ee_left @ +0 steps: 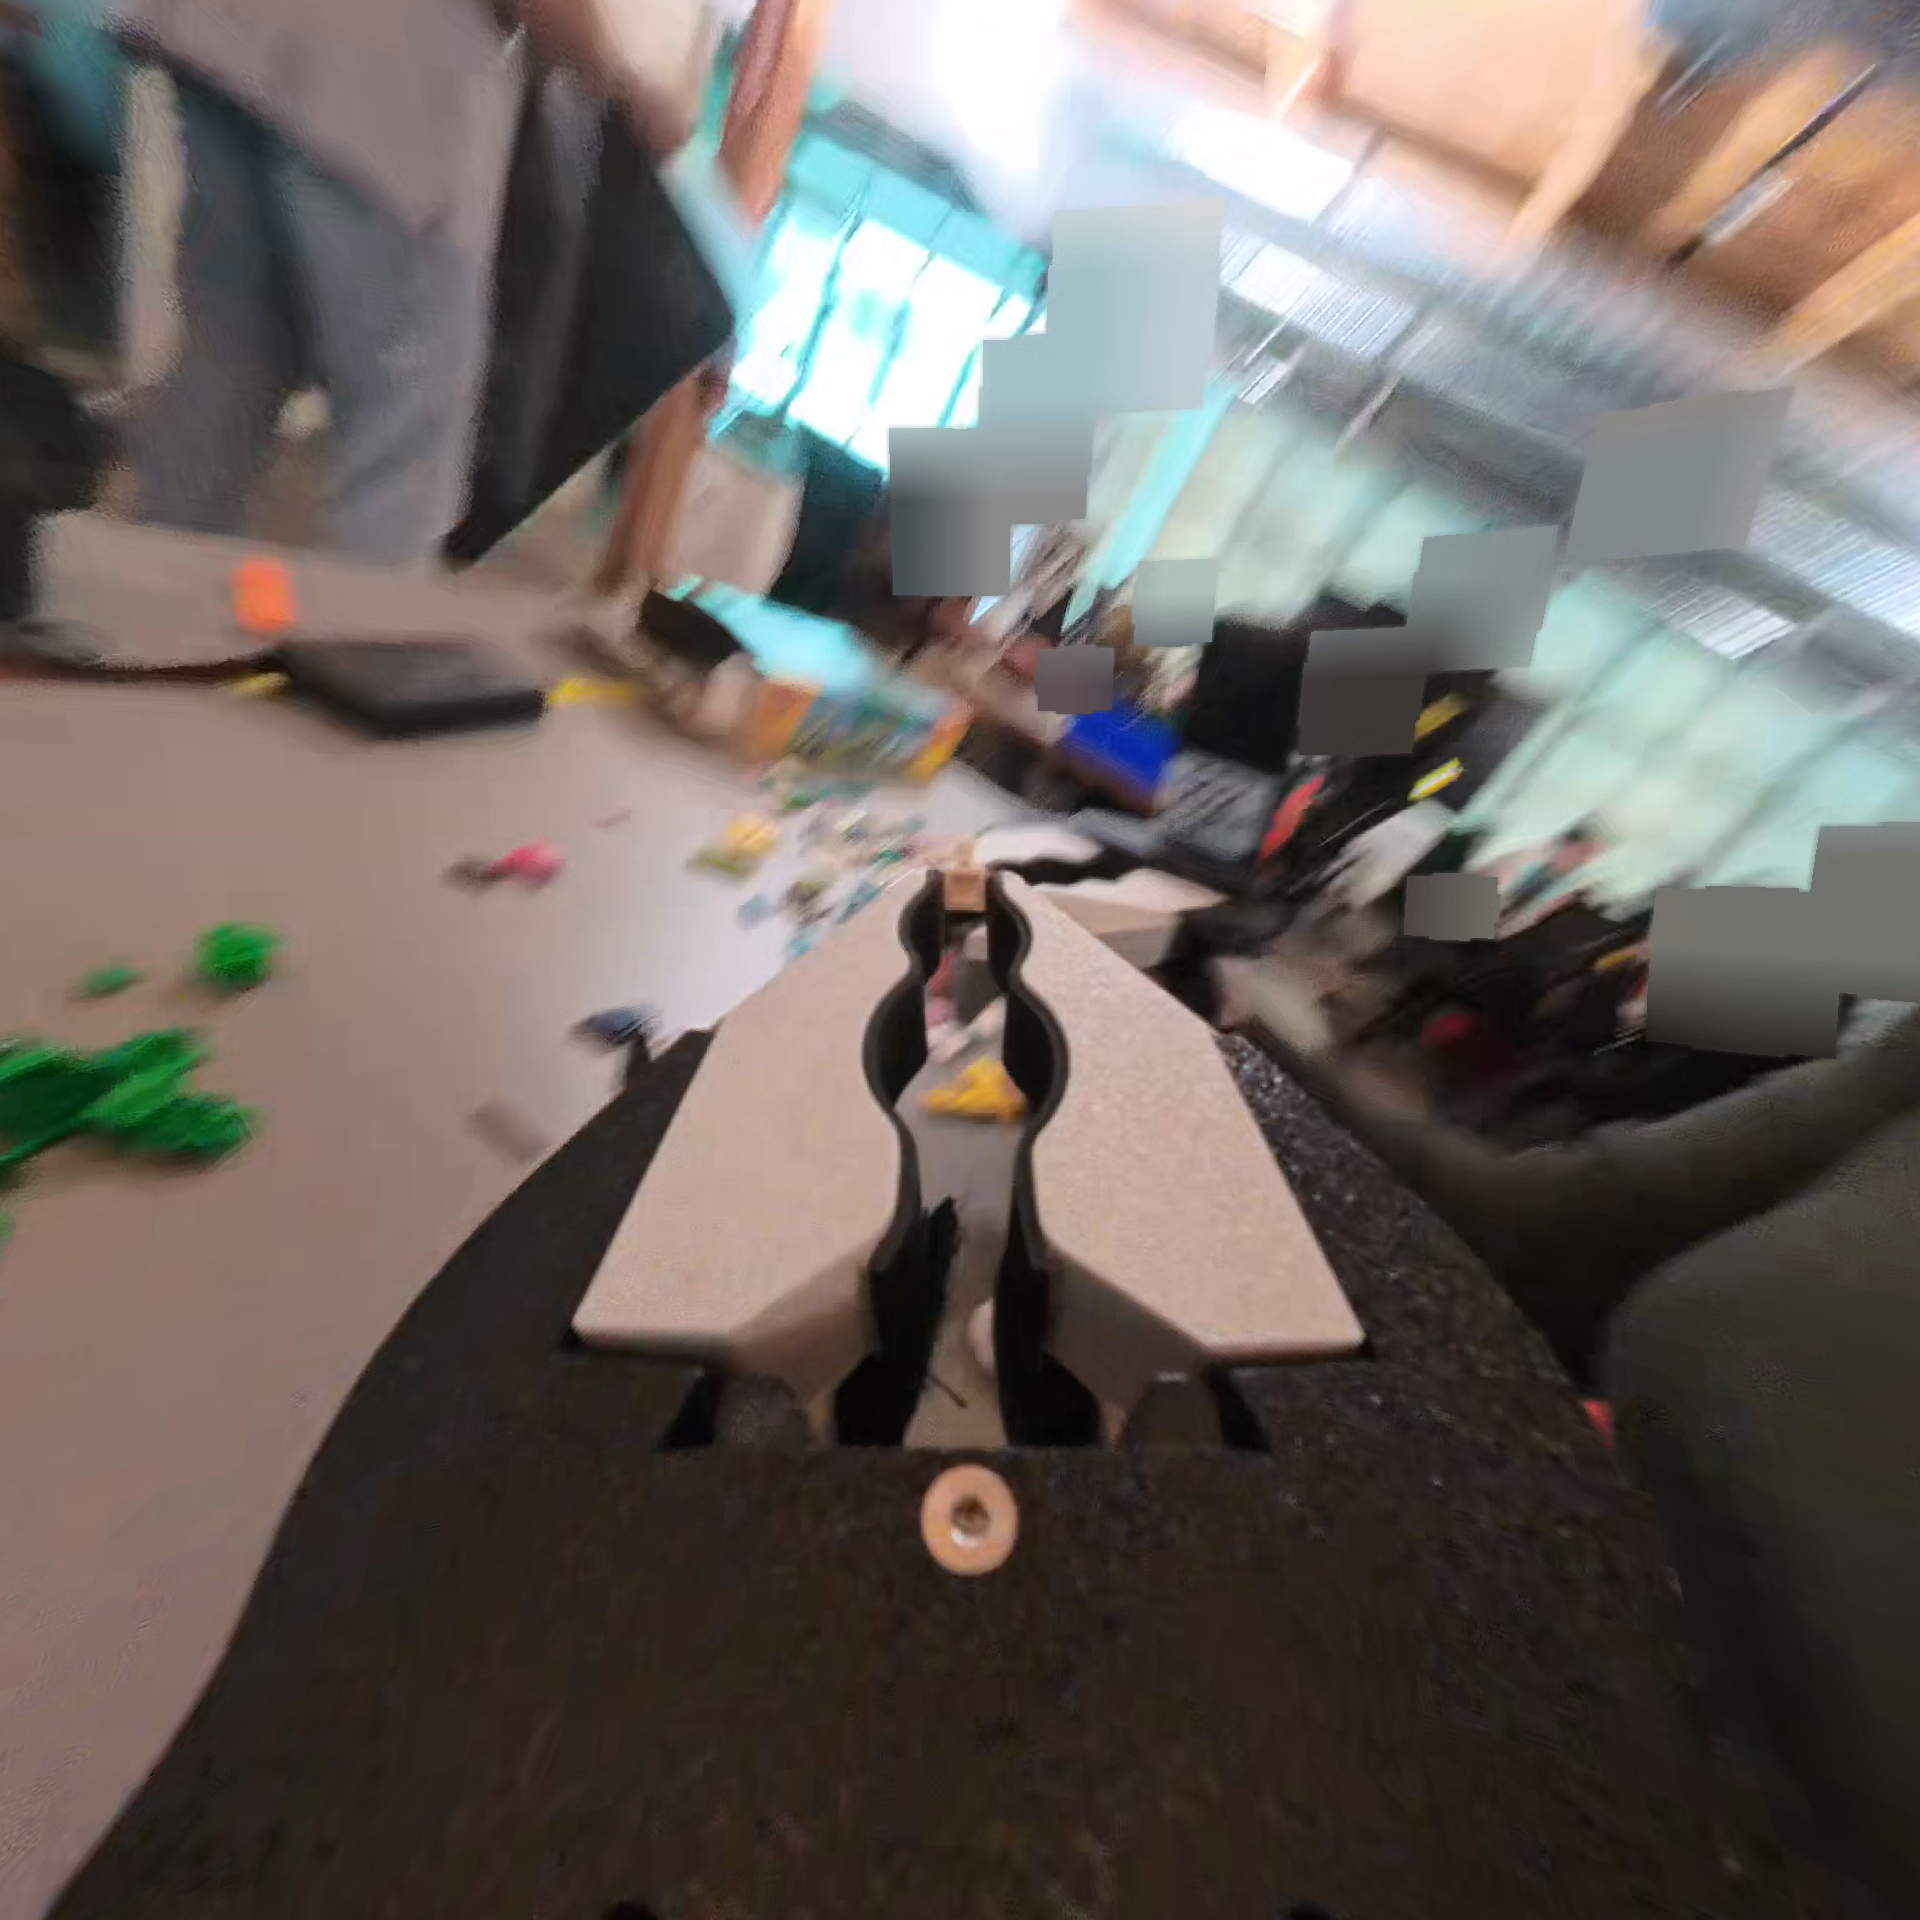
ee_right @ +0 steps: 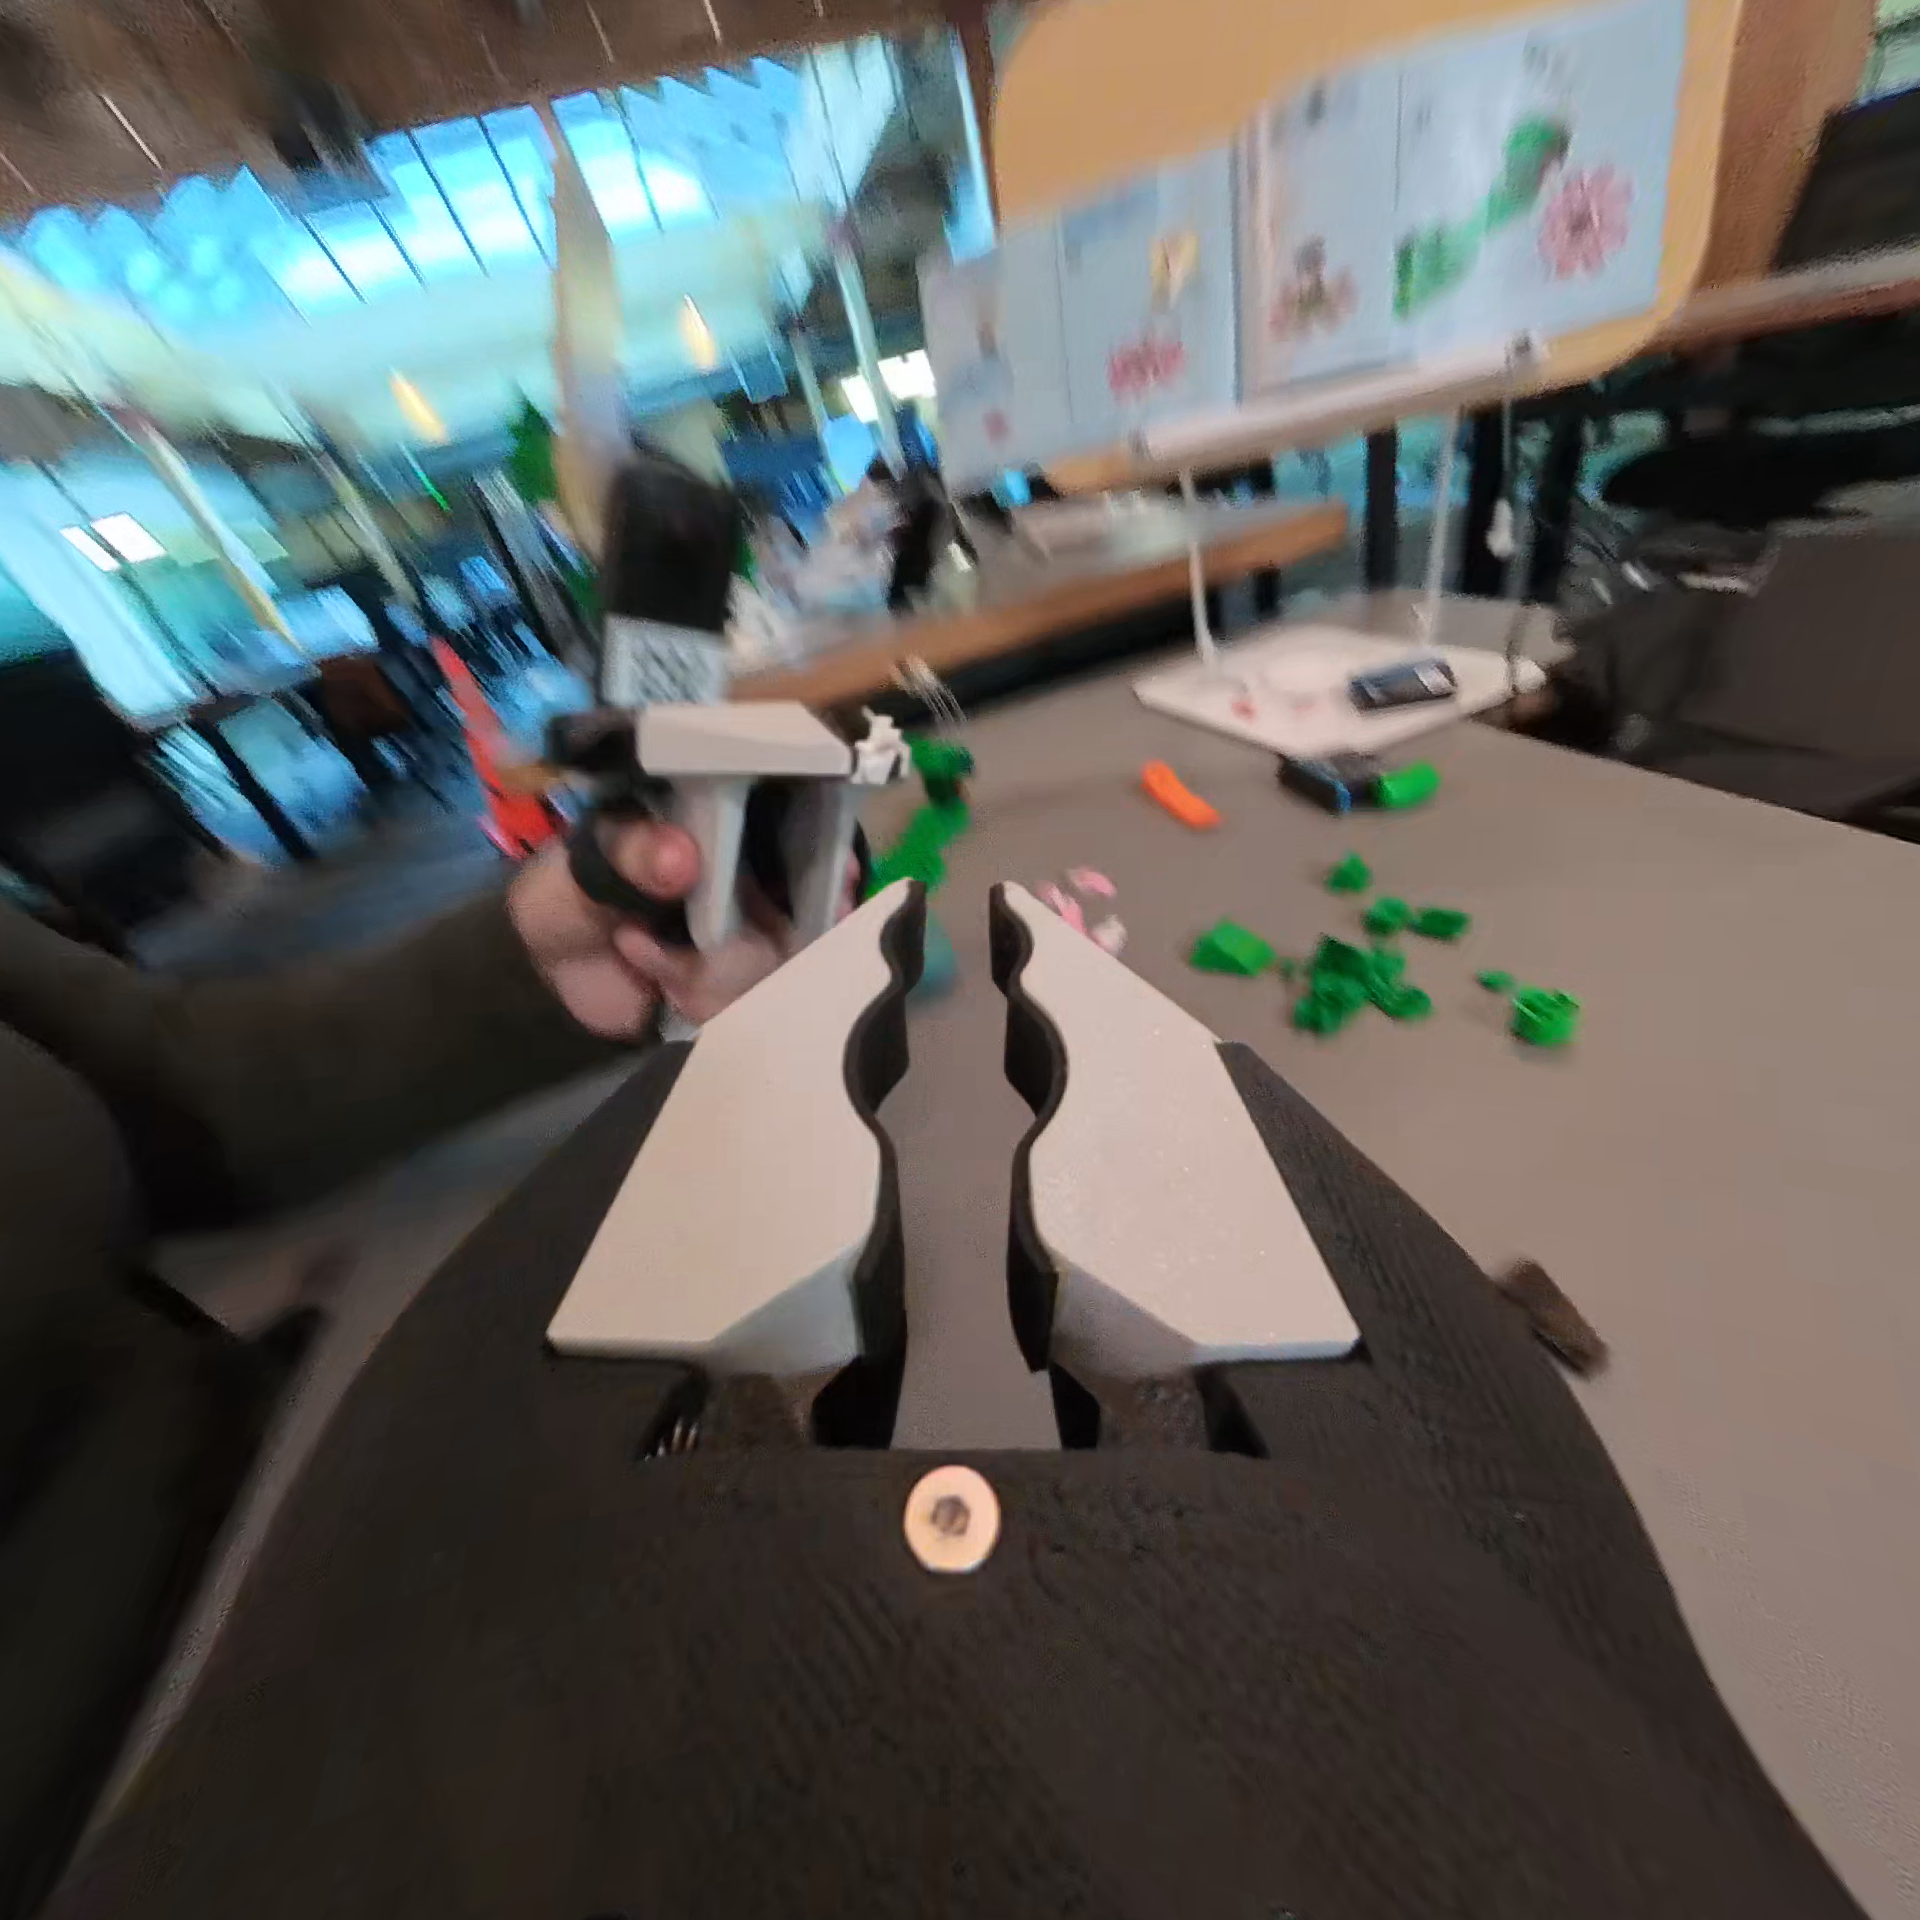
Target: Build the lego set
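My left gripper [ee_left: 963,902] is shut on a small pale lego piece [ee_left: 962,891] pinched at its fingertips and held above the grey table [ee_left: 312,1195]. The right wrist view shows that gripper [ee_right: 857,764] at the left, in a hand [ee_right: 603,935], with the pale piece [ee_right: 881,750] at its tips next to a green lego build [ee_right: 925,821]. My right gripper [ee_right: 956,909] is open with a narrow gap and holds nothing, low over the table. Loose green pieces [ee_right: 1351,977] lie to its right and also show in the left wrist view [ee_left: 114,1101].
An instruction sheet [ee_right: 1299,239] hangs on a stand with a white base [ee_right: 1247,696] at the back right. Pink pieces [ee_right: 1086,904], an orange piece [ee_right: 1179,795] and a black, blue and green item [ee_right: 1351,779] lie on the table. A lego box [ee_left: 852,717] and a black flat object [ee_left: 405,681] stand far off. Only a small space, under 4 cm, lies between the two pairs of fingers. From either gripper's tips it is about 35 cm to the black flat object [ee_left: 405,681].
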The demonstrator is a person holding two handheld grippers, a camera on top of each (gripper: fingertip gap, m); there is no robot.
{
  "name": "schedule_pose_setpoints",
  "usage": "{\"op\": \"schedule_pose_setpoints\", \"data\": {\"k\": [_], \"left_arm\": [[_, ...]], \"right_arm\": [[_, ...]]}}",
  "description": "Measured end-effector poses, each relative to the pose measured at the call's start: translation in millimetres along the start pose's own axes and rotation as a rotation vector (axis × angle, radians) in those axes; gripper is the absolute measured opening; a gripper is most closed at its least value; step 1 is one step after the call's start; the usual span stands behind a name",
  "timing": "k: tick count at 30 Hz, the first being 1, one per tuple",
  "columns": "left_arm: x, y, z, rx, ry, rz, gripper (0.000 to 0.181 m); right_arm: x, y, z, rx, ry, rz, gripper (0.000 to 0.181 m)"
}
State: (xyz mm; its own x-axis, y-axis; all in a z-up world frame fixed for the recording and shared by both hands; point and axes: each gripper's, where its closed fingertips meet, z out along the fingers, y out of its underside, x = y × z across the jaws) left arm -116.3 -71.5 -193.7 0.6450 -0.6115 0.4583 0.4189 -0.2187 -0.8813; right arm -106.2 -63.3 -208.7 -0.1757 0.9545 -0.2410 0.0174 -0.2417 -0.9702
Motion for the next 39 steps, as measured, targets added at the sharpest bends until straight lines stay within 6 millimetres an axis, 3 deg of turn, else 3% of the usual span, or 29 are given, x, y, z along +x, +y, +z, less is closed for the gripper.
{"op": "schedule_pose_setpoints", "data": {"k": [2, 4, 7, 11, 14, 18, 22, 26, 30, 39], "left_arm": [[22, -15, -2, 0.103, 0.153, -0.094, 0.005], [34, -17, -1, 0.107, 0.250, -0.174, 0.005], [49, -15, 2, 0.079, 0.375, -0.321, 0.005], [51, -3, 10, 0.012, 0.322, -0.245, 0.005], [52, -2, 10, -0.011, 0.297, -0.155, 0.005], [32, -7, 15, 0.005, 0.146, 0.060, 0.005], [26, -10, 28, -0.022, 0.171, -0.011, 0.005], [33, 5, 33, -0.138, 0.268, -0.104, 0.005], [44, 11, 28, -0.176, 0.371, -0.164, 0.004], [40, 12, 11, -0.162, 0.463, -0.307, 0.005]], "right_arm": [[-10, -21, -5, 0.126, -0.066, 0.063, 0.011], [-17, -34, -10, 0.195, -0.094, 0.058, 0.011], [-28, -35, -12, 0.178, -0.103, -0.083, 0.011], [-38, -41, -17, 0.169, -0.147, -0.085, 0.013], [-27, -49, -23, 0.204, -0.079, -0.120, 0.013], [2, -62, -38, 0.279, 0.147, -0.262, 0.013], [15, -68, -52, 0.303, 0.280, -0.414, 0.013], [22, -69, -59, 0.276, 0.396, -0.605, 0.012], [15, -67, -56, 0.229, 0.469, -0.840, 0.011], [1, -27, -21, -0.011, 0.511, -1.314, 0.007]]}}
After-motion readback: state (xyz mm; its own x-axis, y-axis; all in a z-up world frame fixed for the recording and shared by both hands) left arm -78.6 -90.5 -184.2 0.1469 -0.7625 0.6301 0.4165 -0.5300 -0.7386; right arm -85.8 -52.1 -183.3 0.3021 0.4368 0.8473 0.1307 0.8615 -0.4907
